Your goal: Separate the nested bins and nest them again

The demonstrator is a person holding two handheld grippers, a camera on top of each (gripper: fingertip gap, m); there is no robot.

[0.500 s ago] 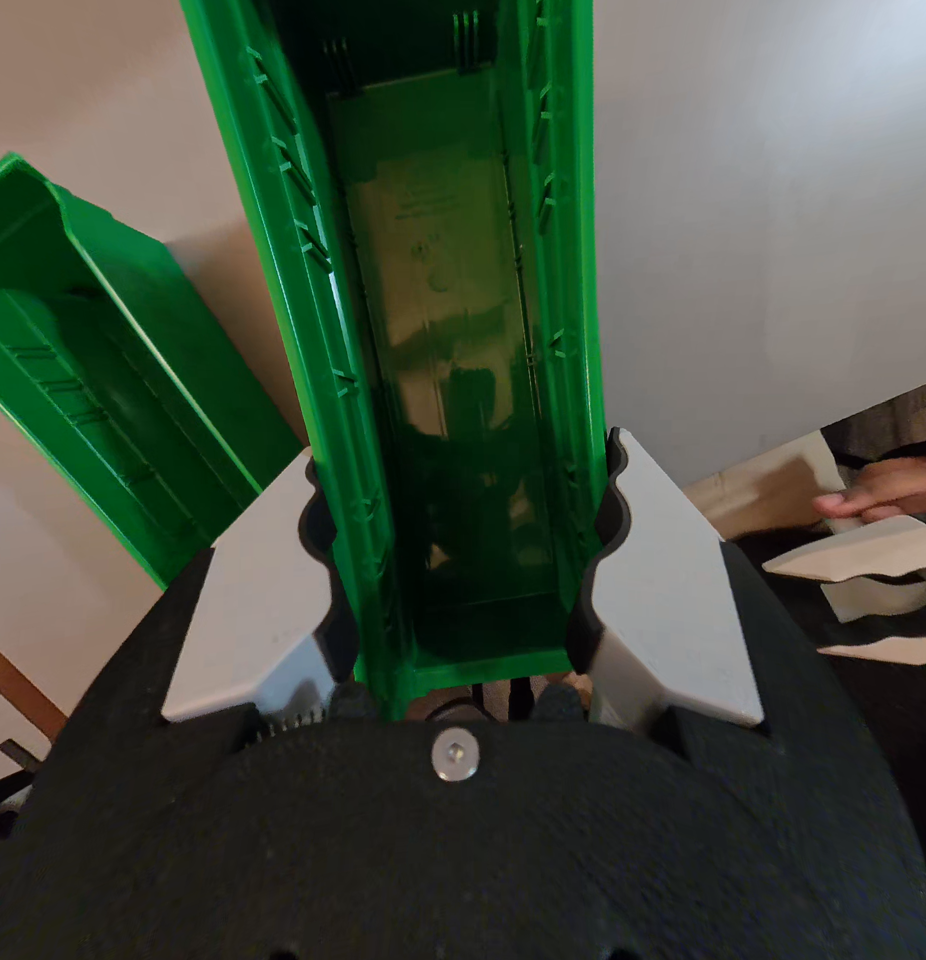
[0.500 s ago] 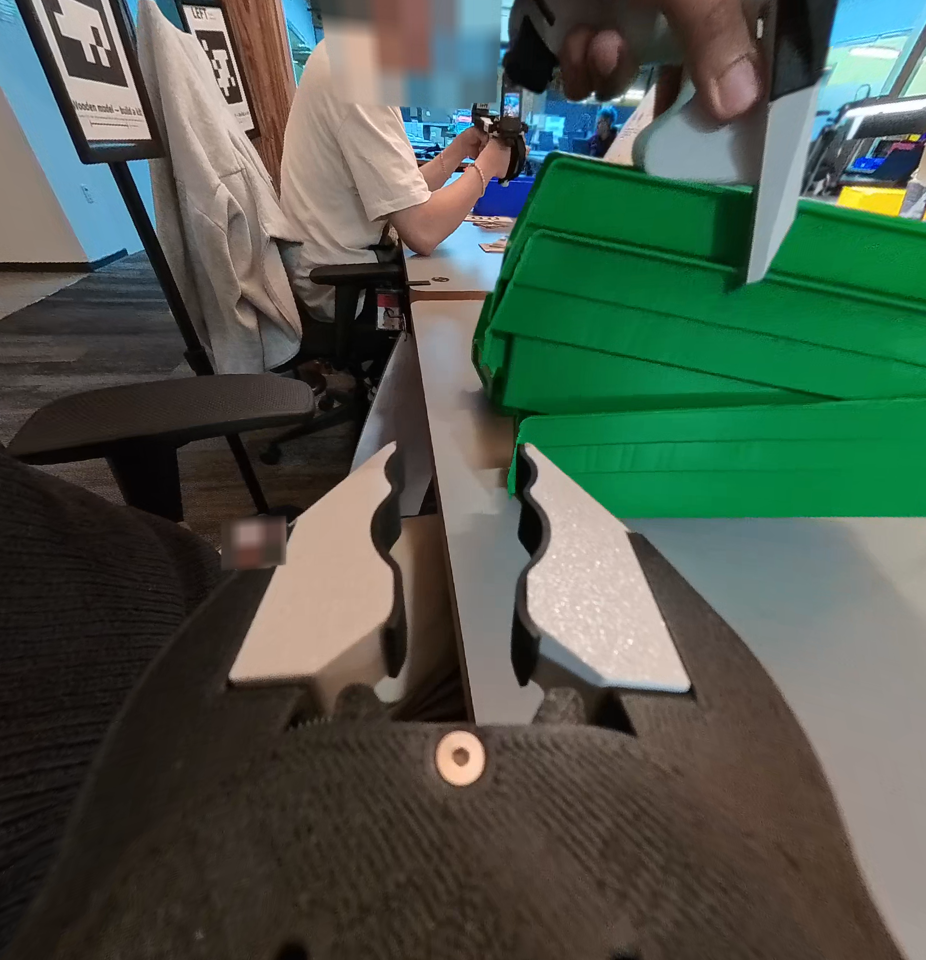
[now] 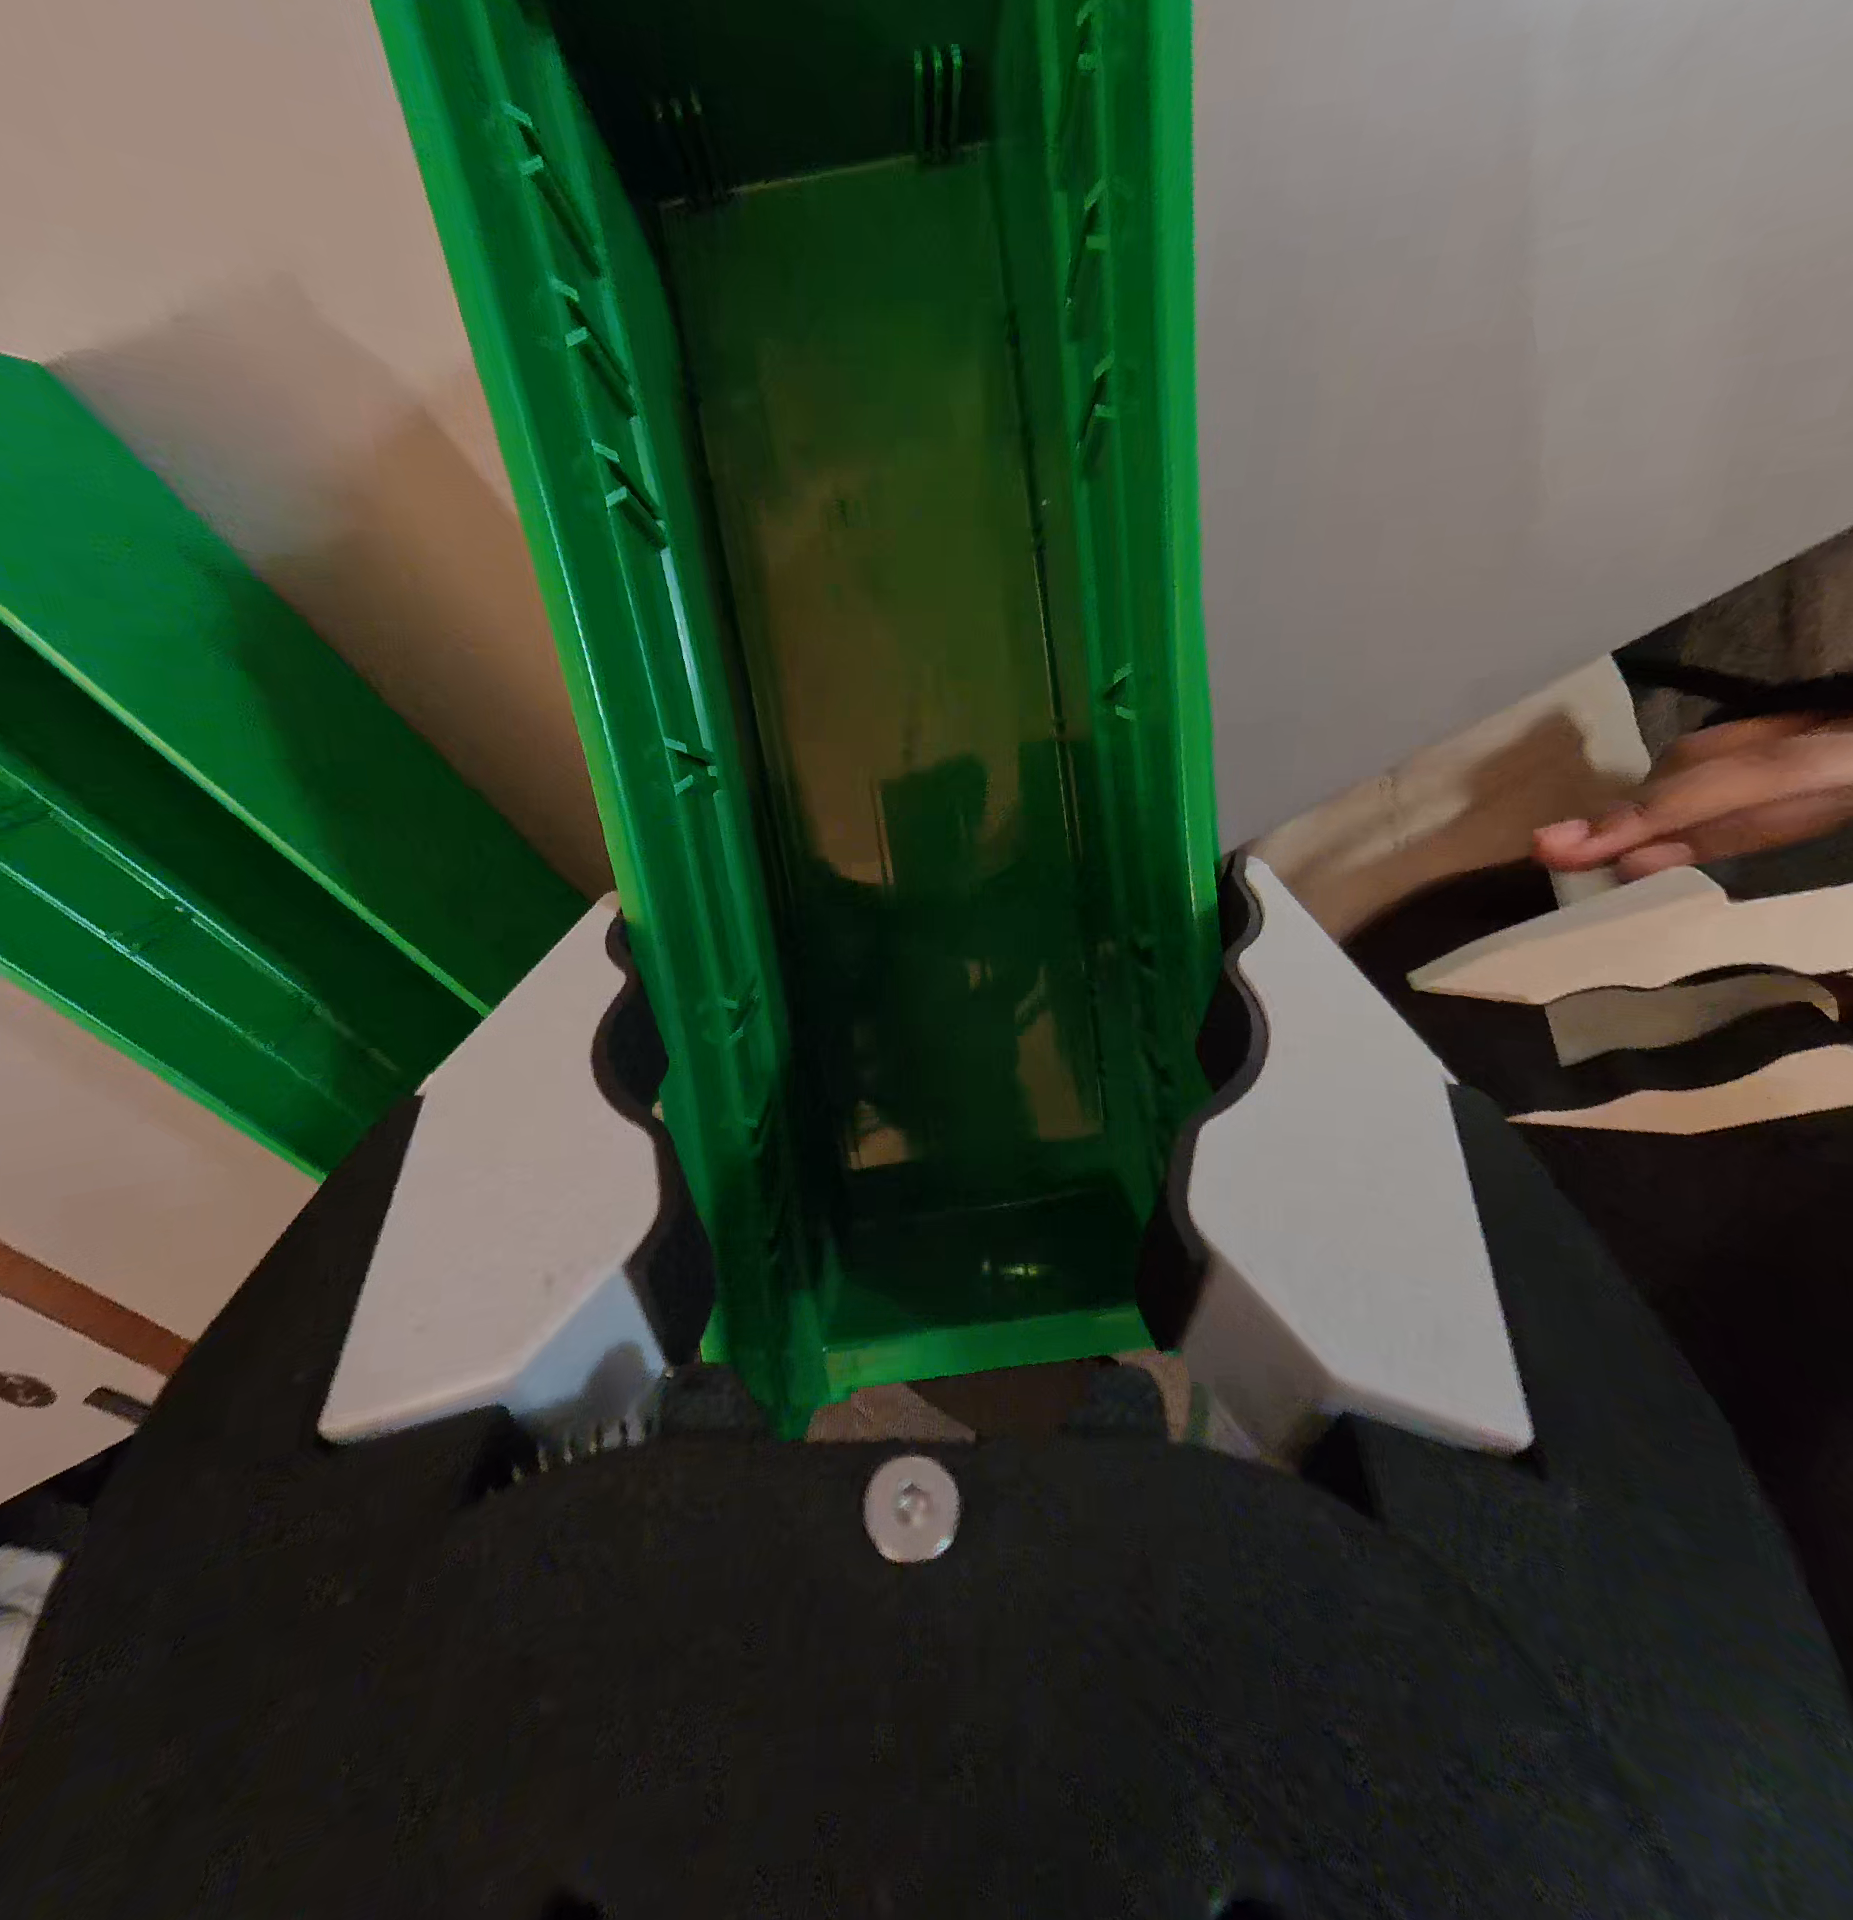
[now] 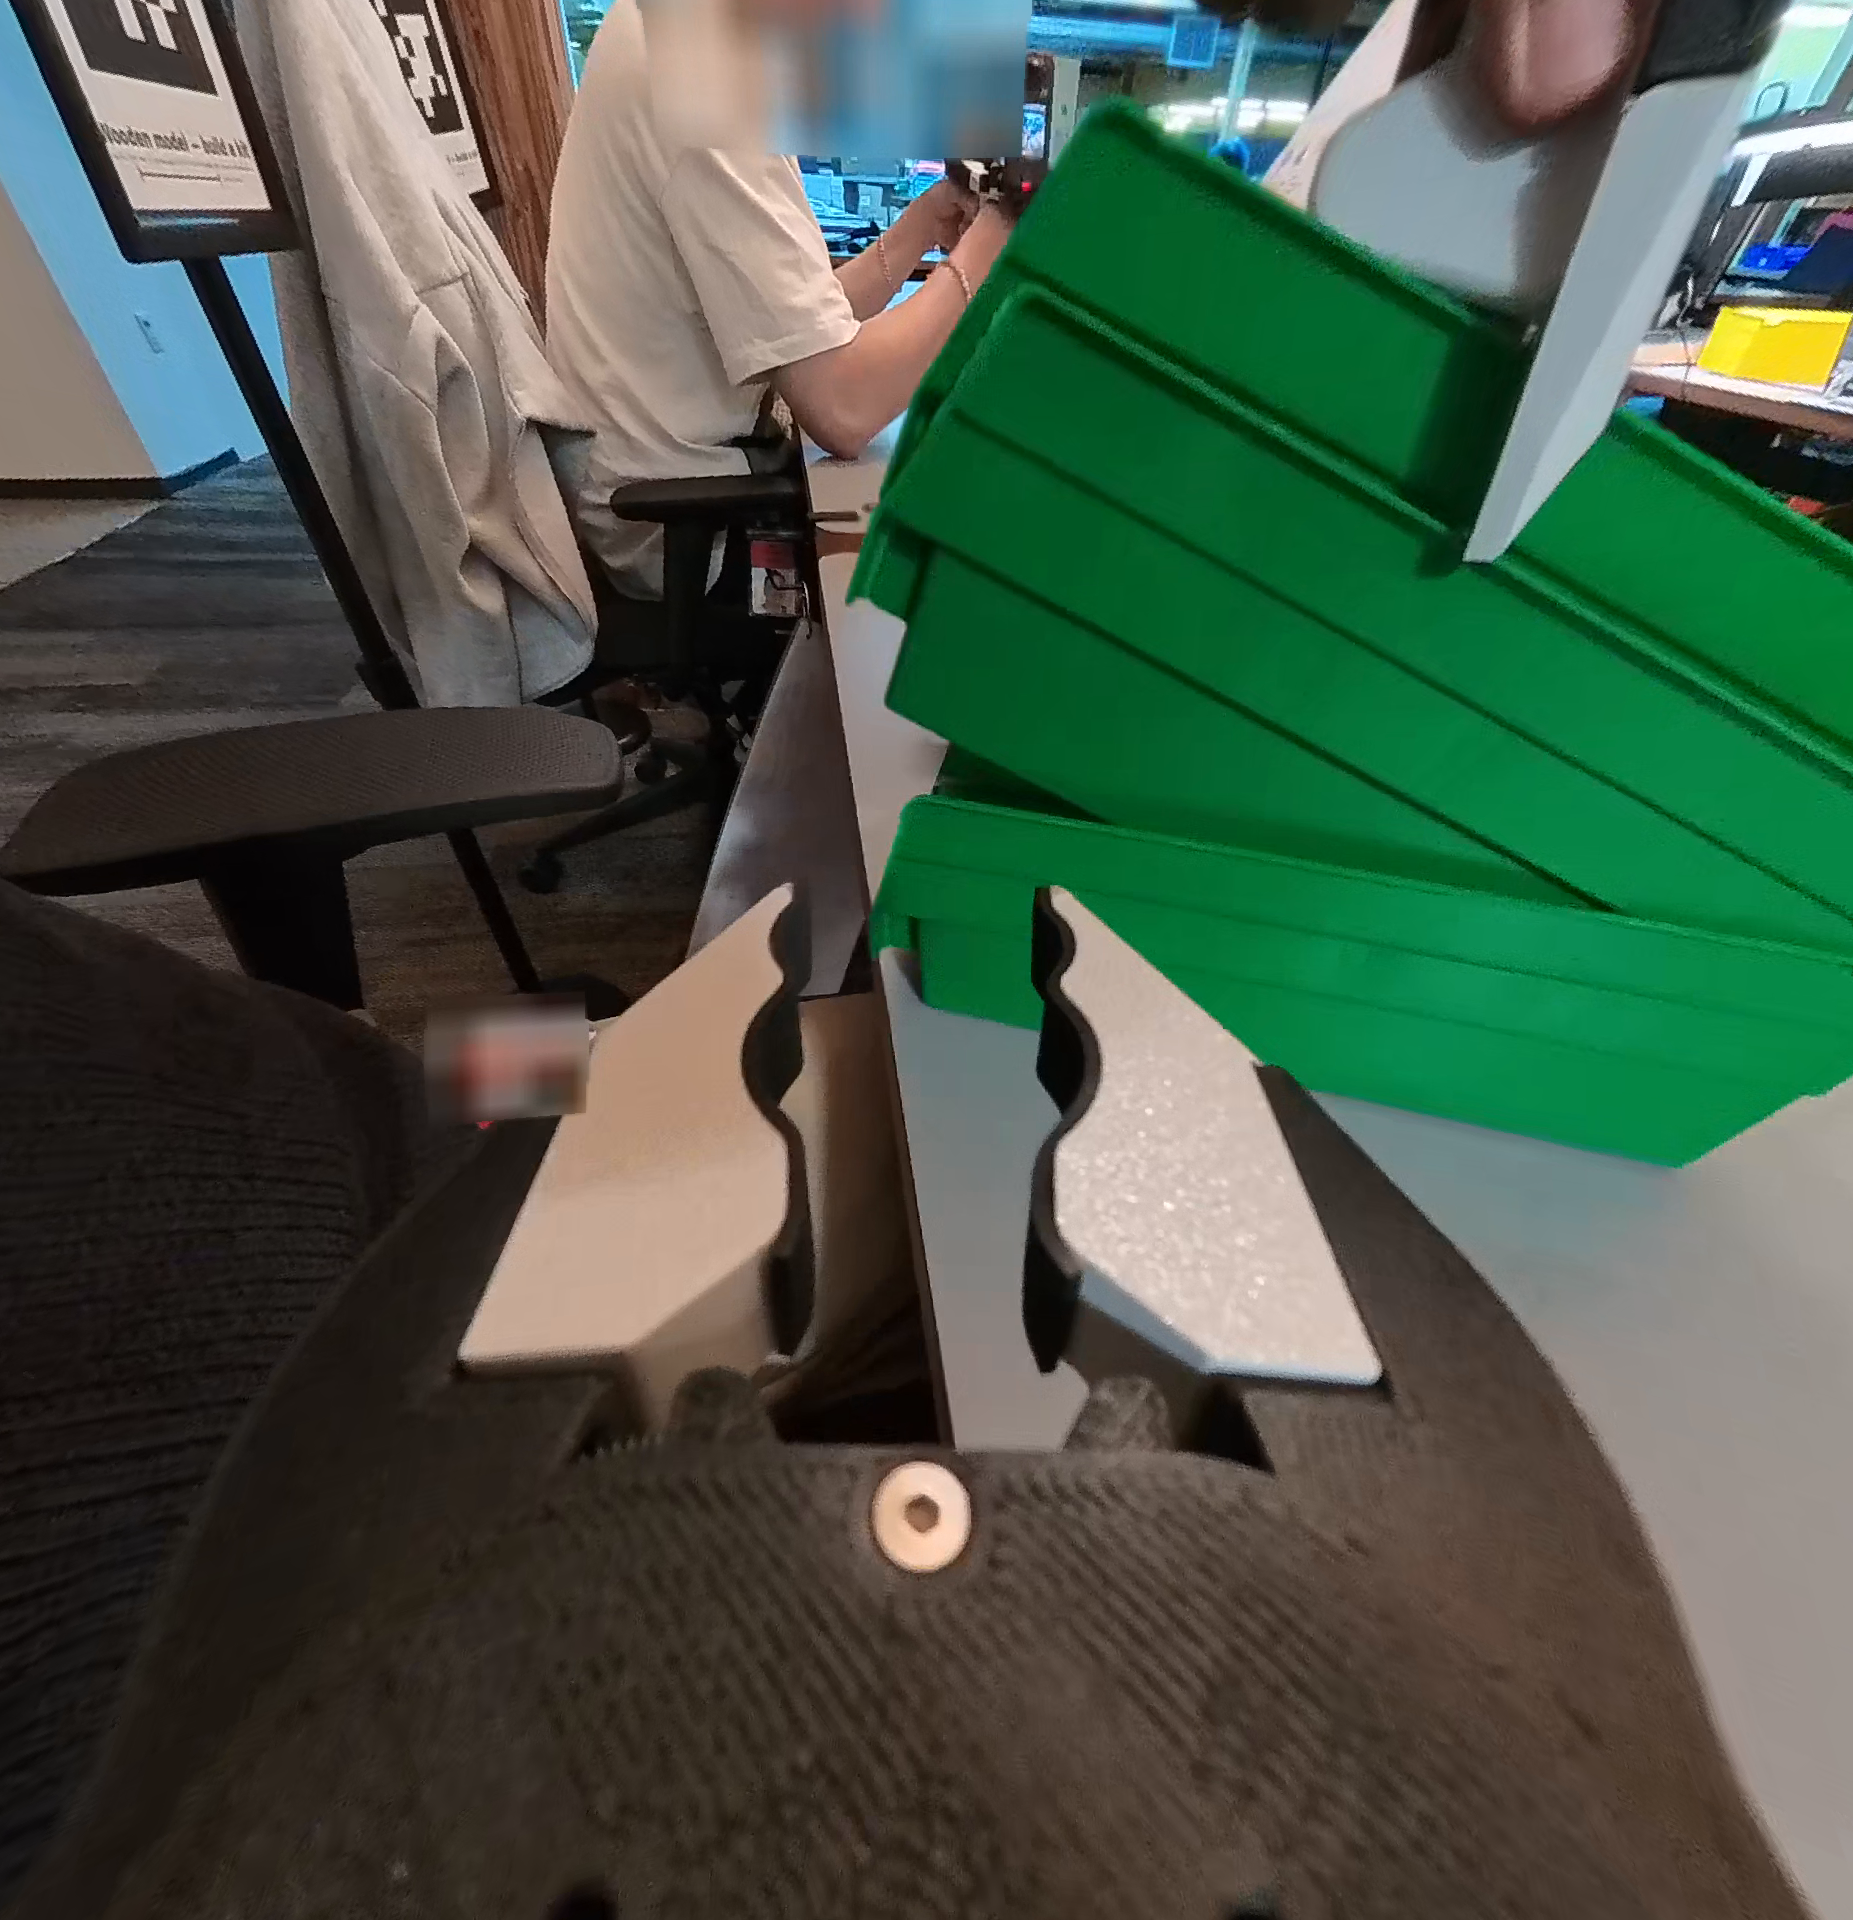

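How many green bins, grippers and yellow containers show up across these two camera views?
Green bins: 2, the lifted bin and the lower bin
Grippers: 2, the left gripper and the right gripper
Yellow container: 1
Total: 5

Two green bins (image 4: 1317, 582) (image 4: 1421, 997), two grippers (image 3: 922, 1101) (image 4: 917, 1101), one chair (image 4: 309, 779)

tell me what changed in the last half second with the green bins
The left hand-held gripper tilted the held bin up, far end raised off the bin on the table. Its grip stayed shut; the right hand-held gripper stayed open and empty.
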